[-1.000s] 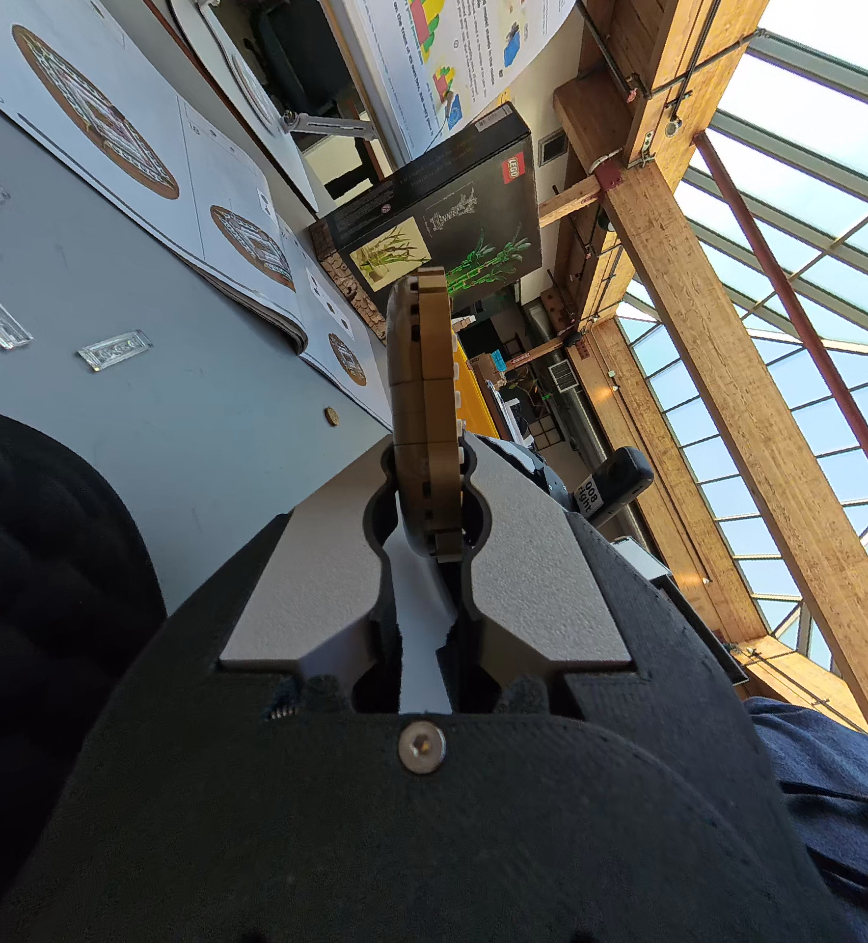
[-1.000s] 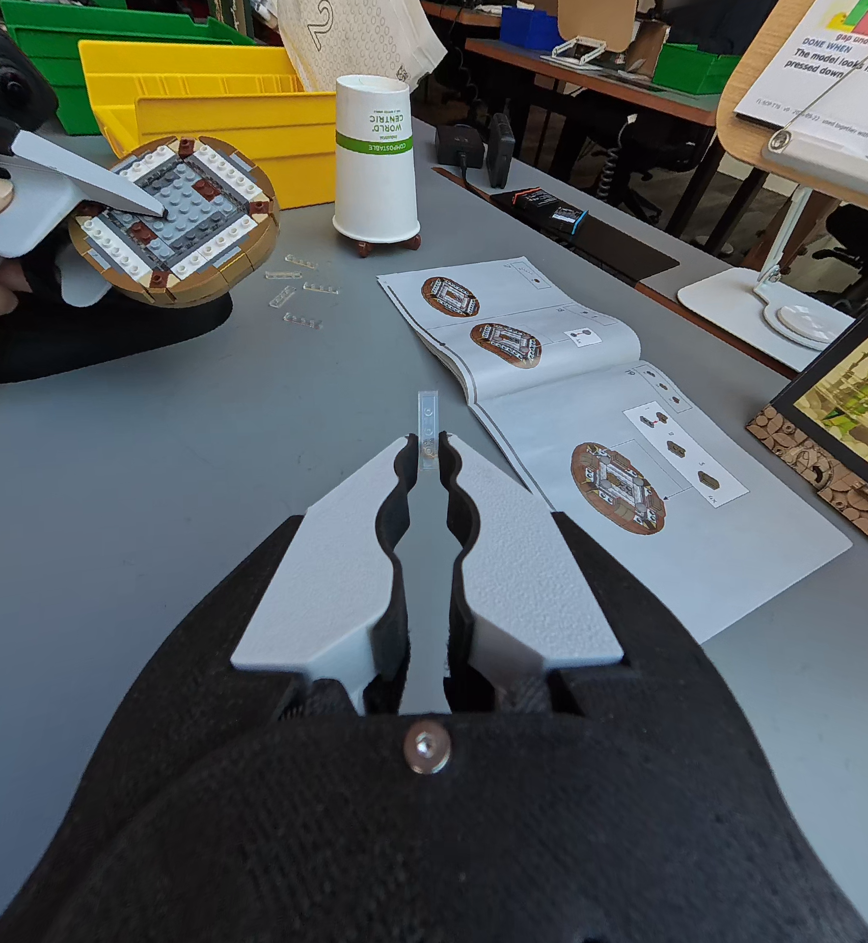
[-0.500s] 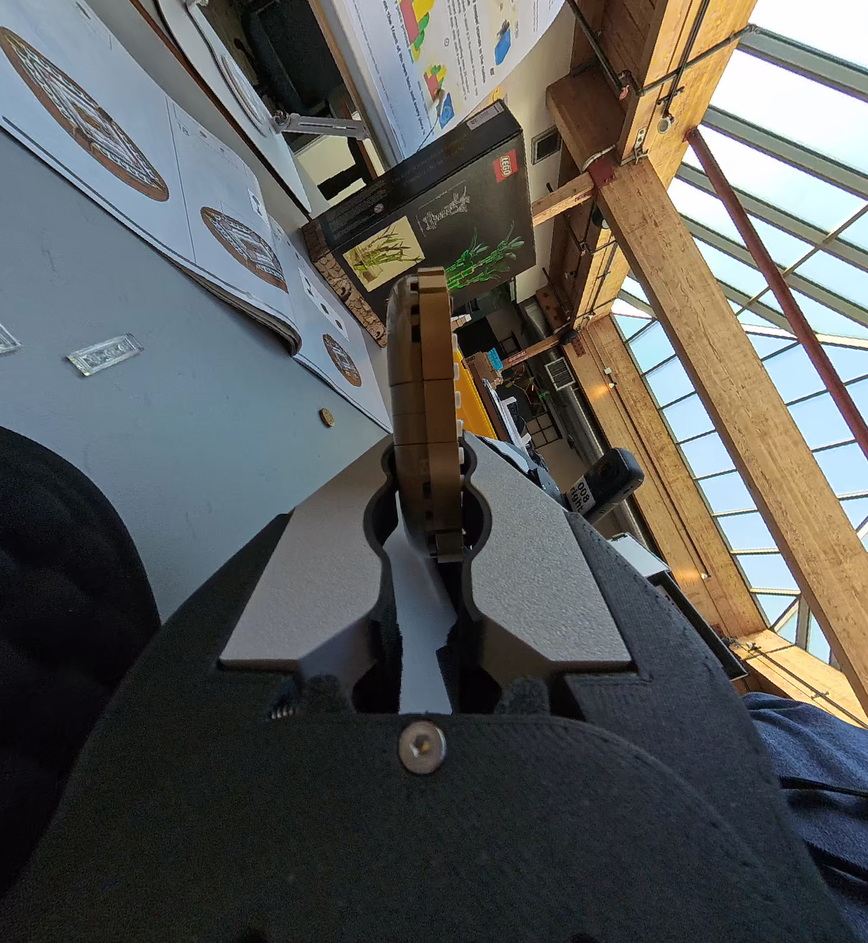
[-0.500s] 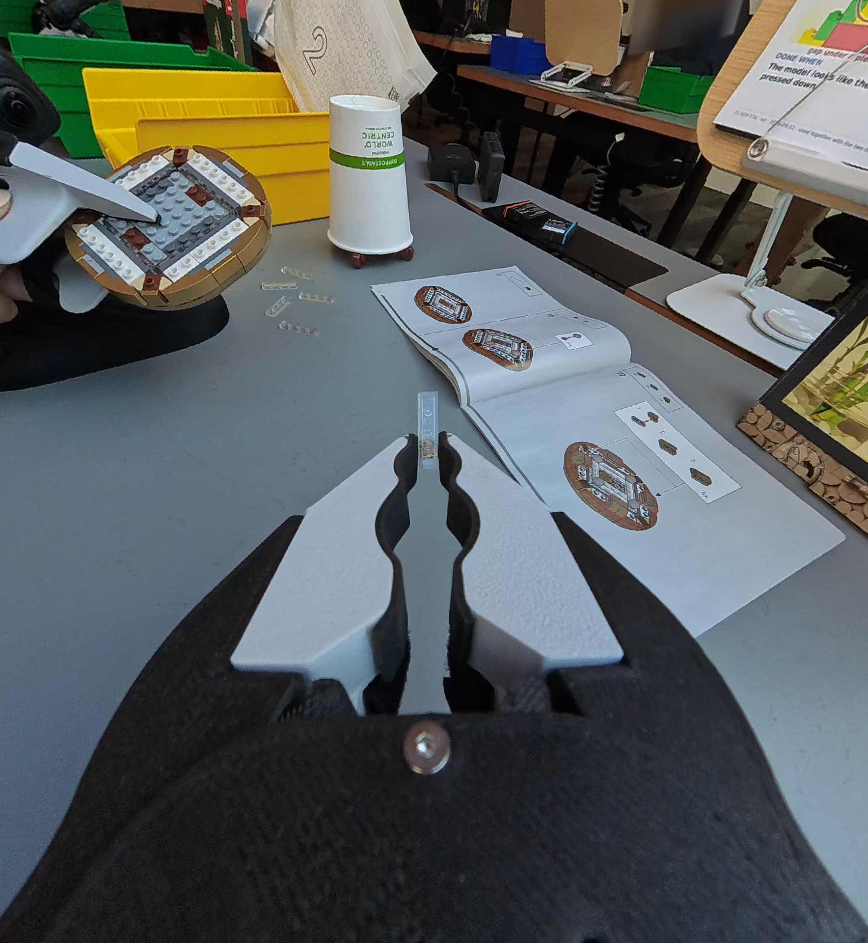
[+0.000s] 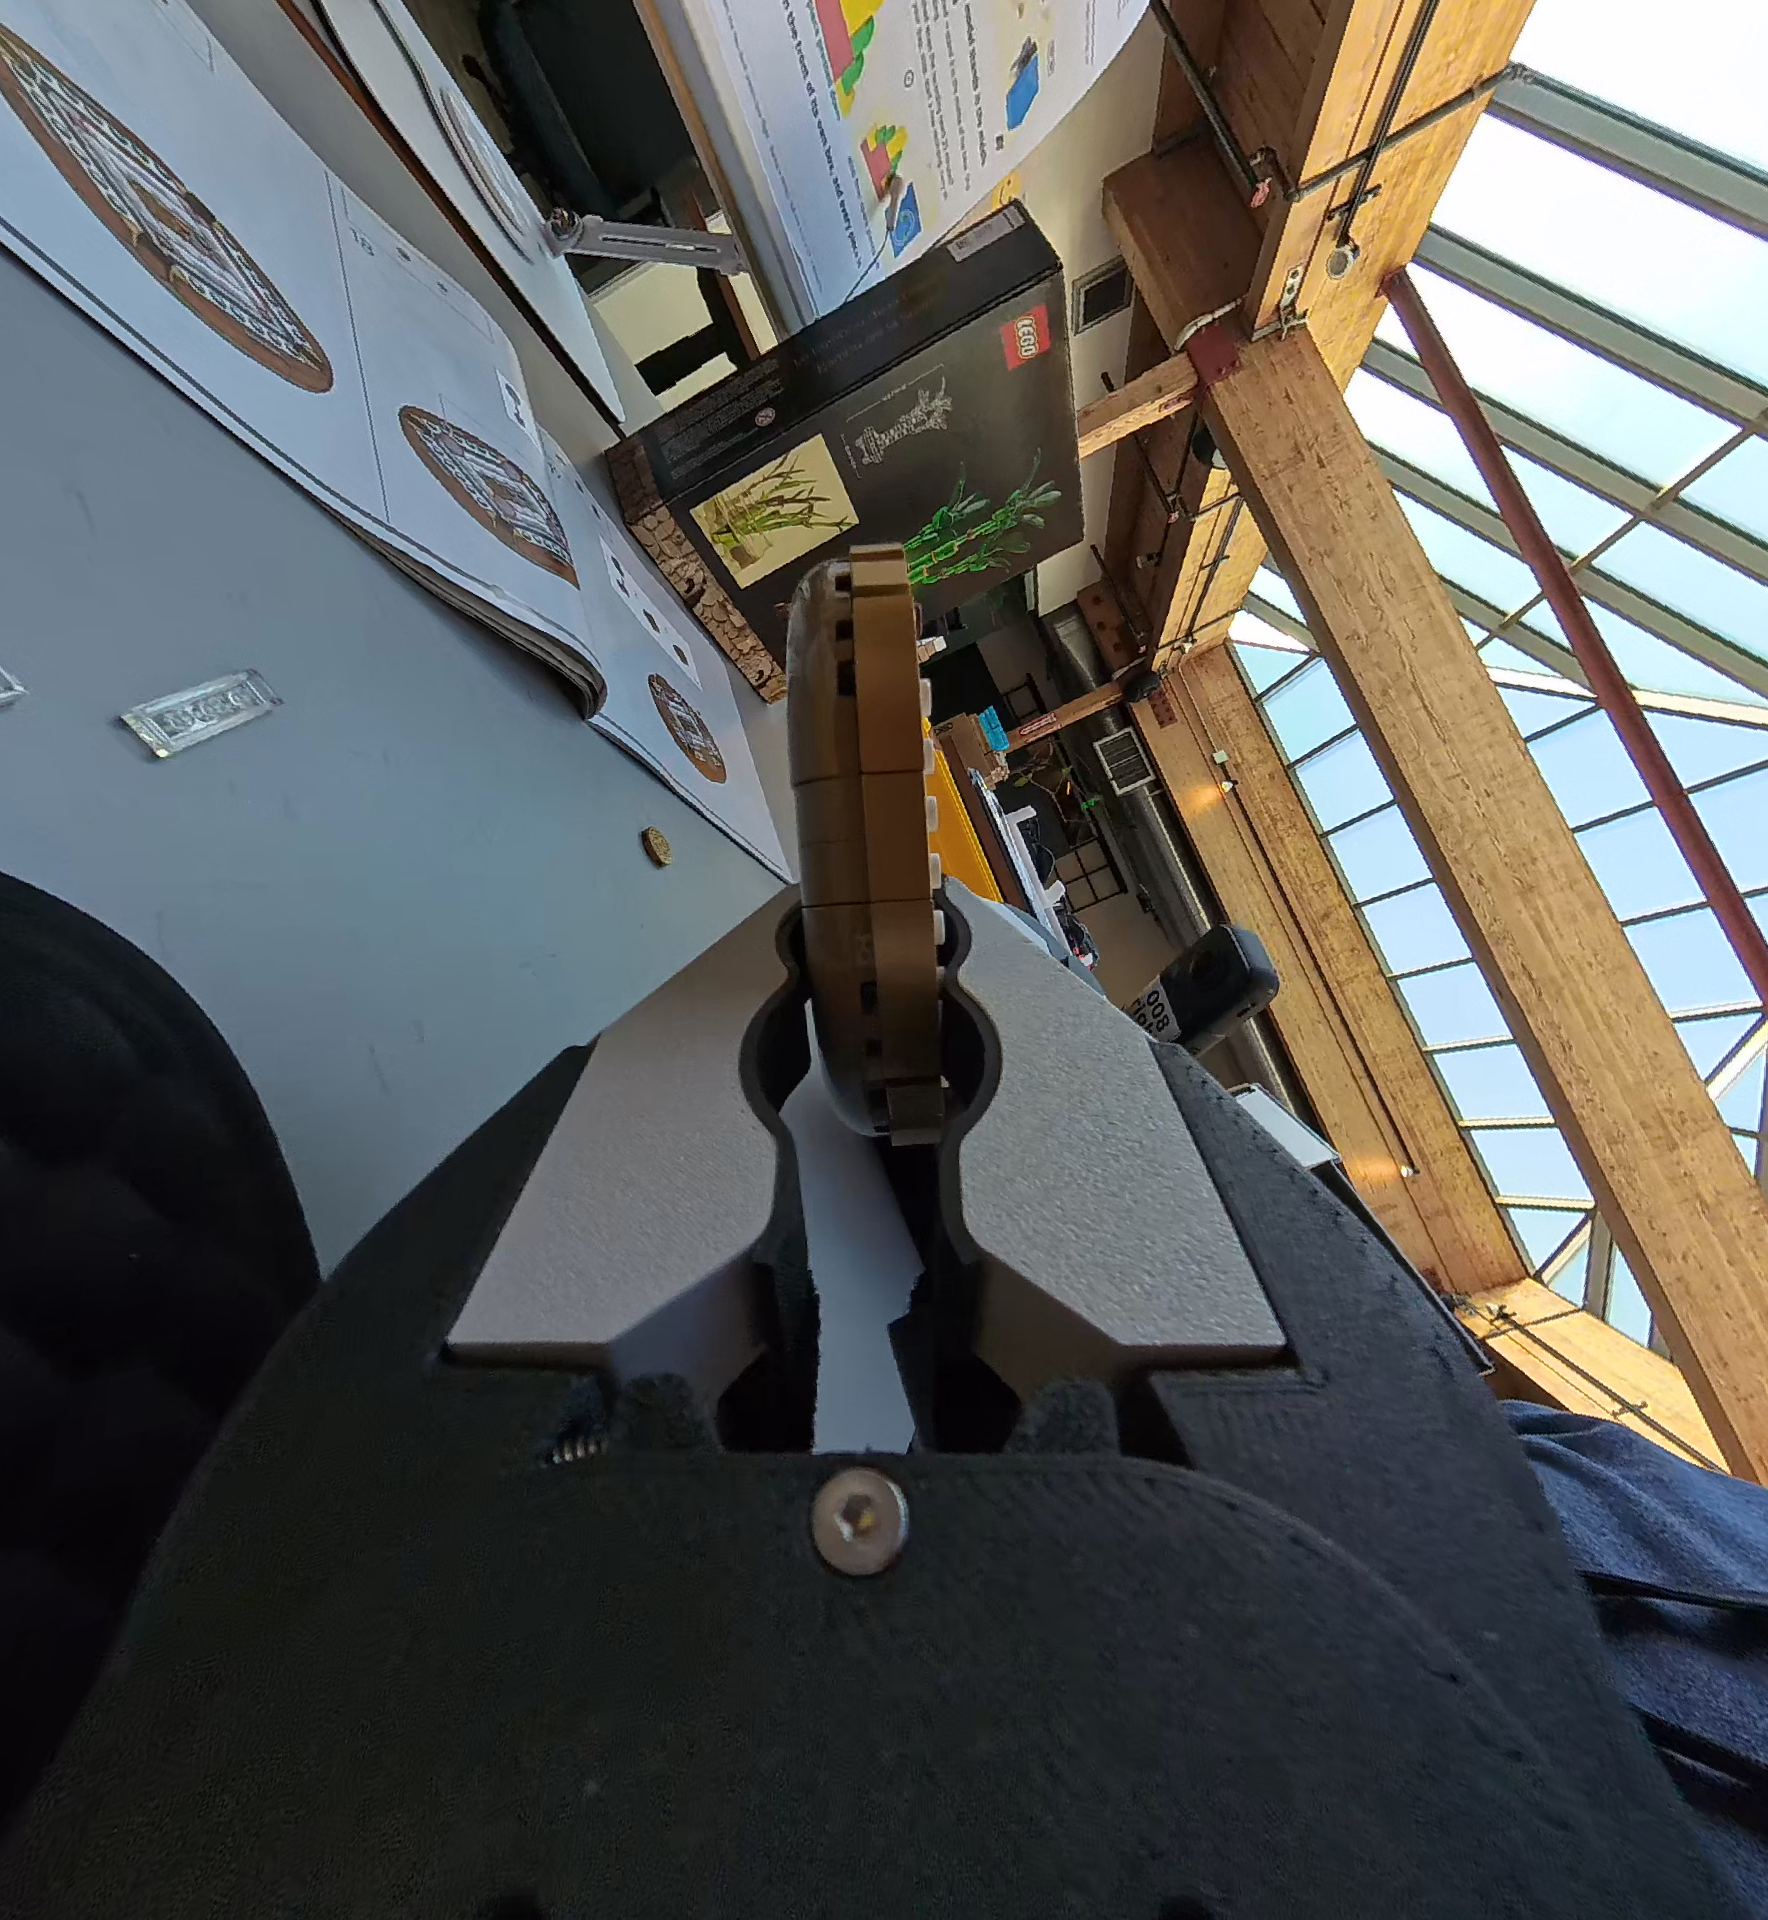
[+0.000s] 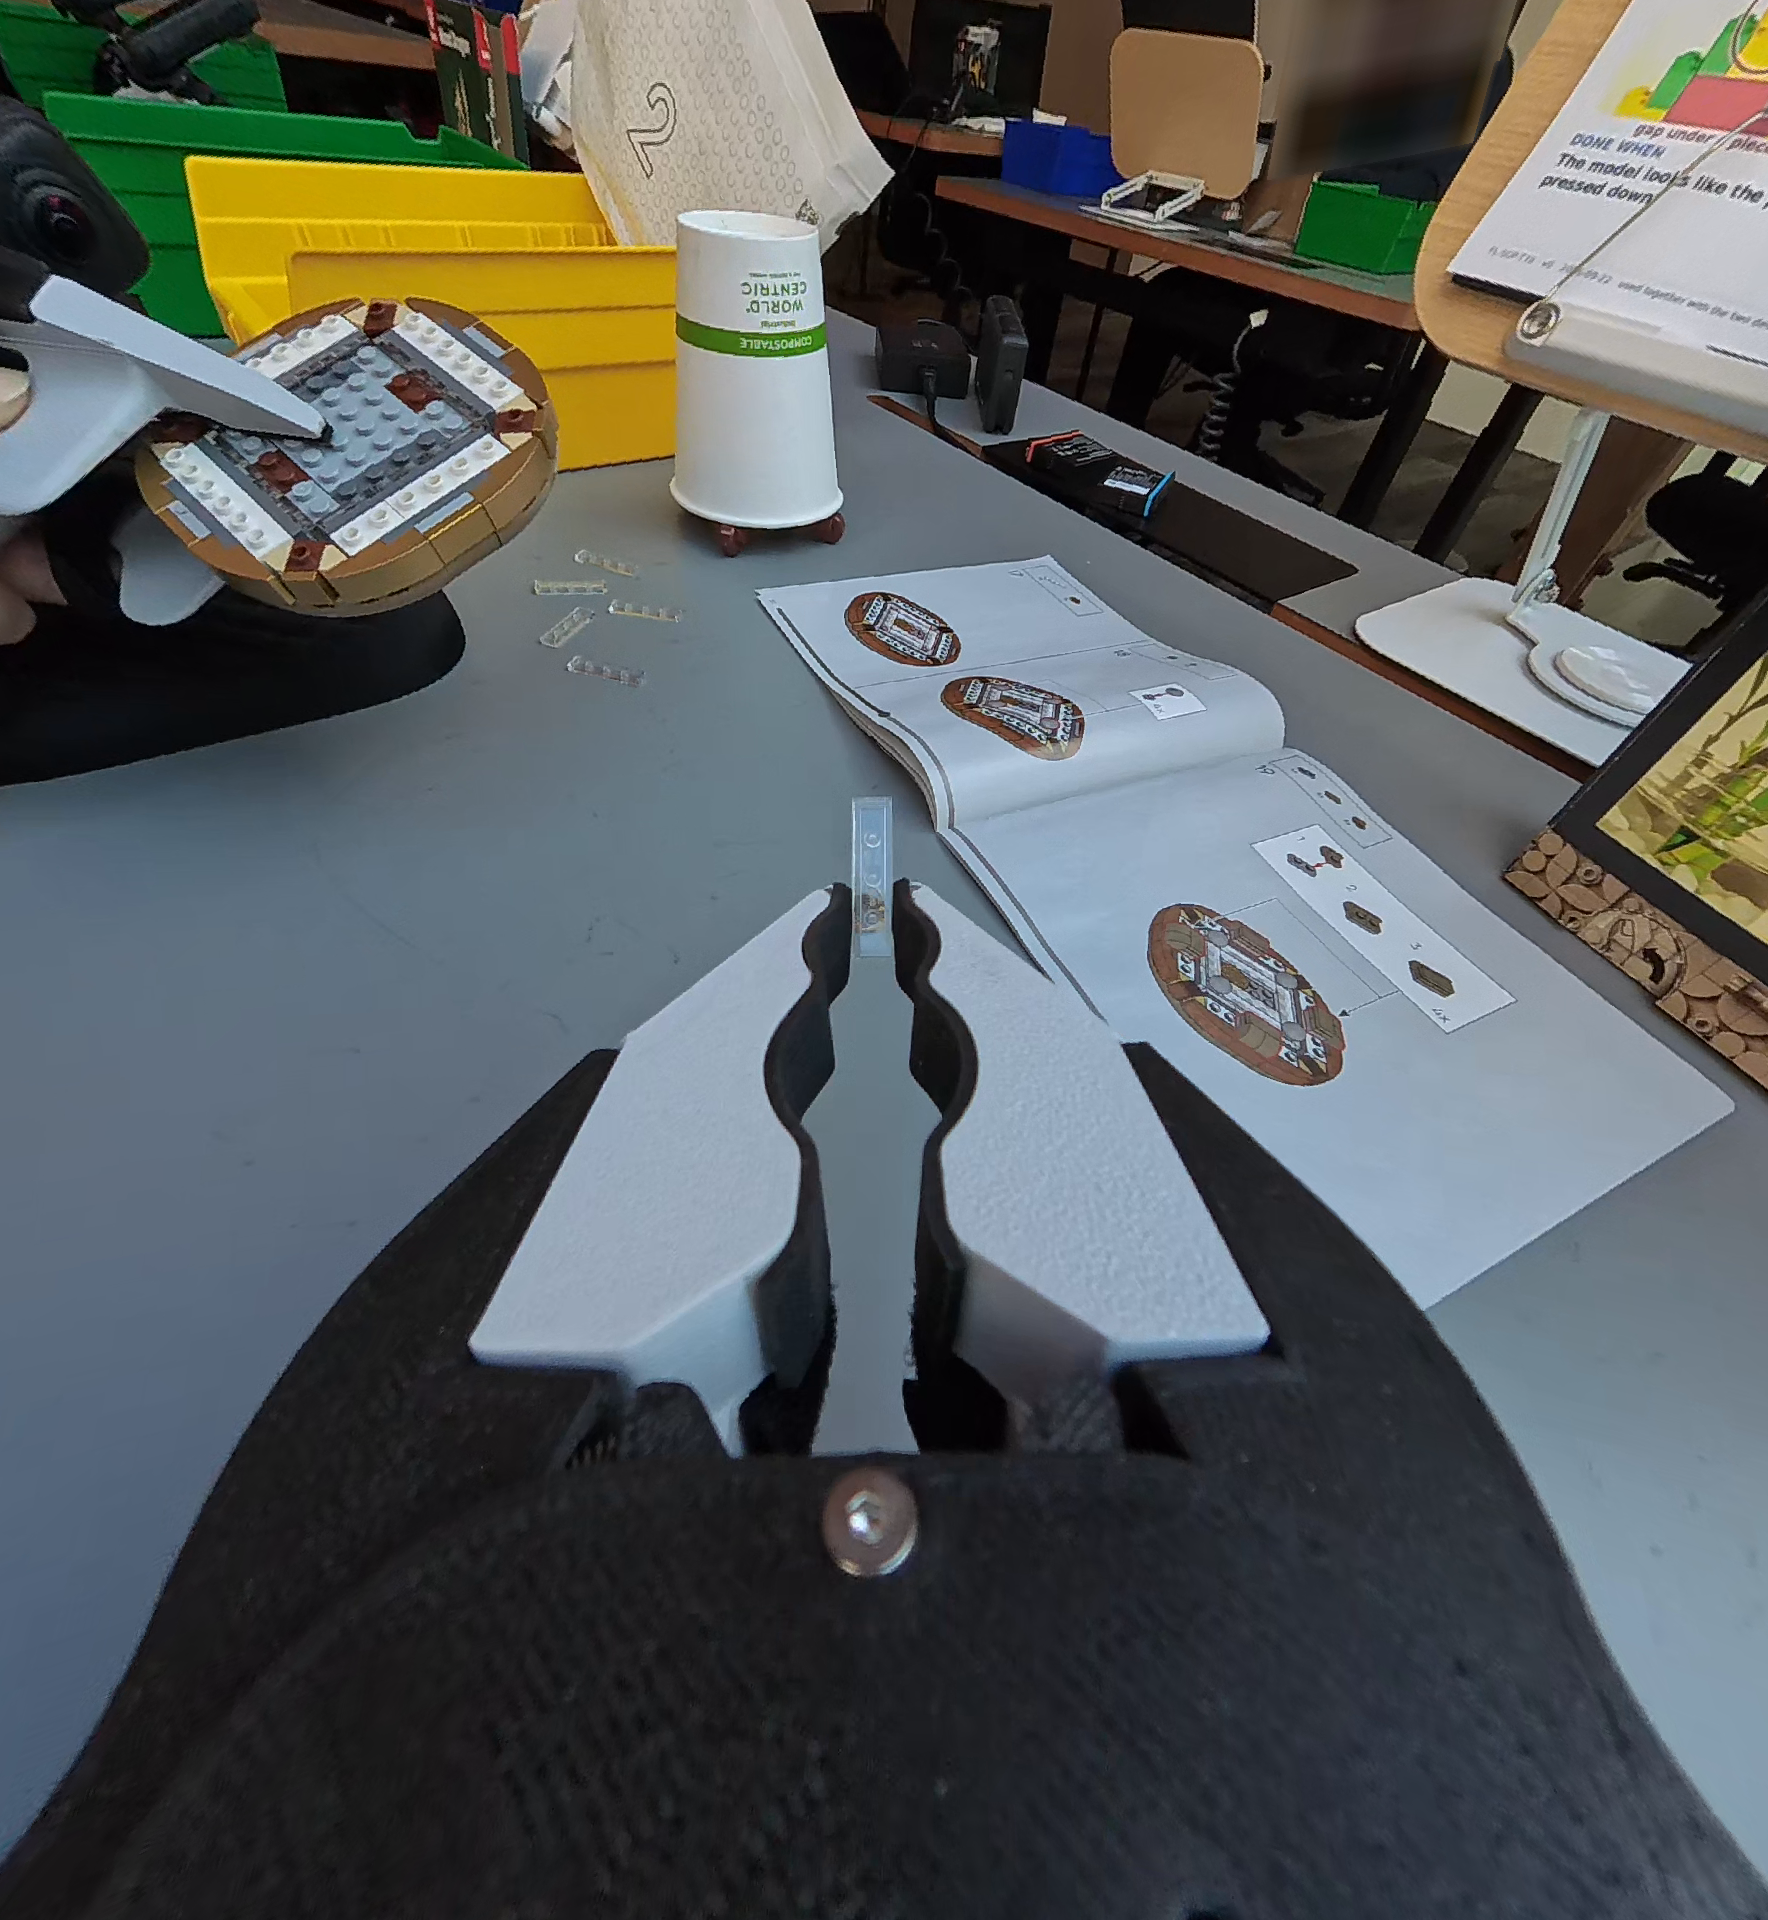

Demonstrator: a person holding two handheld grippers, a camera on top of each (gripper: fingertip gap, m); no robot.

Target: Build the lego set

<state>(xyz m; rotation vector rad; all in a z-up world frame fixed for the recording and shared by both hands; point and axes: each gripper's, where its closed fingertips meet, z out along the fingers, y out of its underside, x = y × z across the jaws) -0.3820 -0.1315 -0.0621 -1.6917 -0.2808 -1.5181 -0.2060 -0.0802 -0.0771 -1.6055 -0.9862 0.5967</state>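
At the far left of the right wrist view, the left claw point(image 6: 236, 457) is clamped on the rim of the round brown base point(image 6: 350, 457), holding it above the desk point(image 6: 236, 987) with its studded face tilted up and toward the right claw. In the left wrist view the same base point(image 5: 864, 831) shows edge-on between the fingers, which grip it firmly across its thickness.

Just right of the base, four more clear strips point(image 6: 605, 613) lie loose on the desk, in front of a white paper cup point(image 6: 755, 364).

At centre, the right claw point(image 6: 872, 914) is closed on a thin clear plate point(image 6: 872, 862), pinched at its lower end so that its long axis runs straight forward, out past the fingertips. The base lies up and to the left of this plate, well apart from it, so the coming move likely calls for a swing leftward and a turn of the plate until its long axis lines up with a stud row on the base.

To the right, the open instruction booklet point(image 6: 1223, 935) lies flat, with the set's box point(image 6: 1742, 831) standing at the far right edge.
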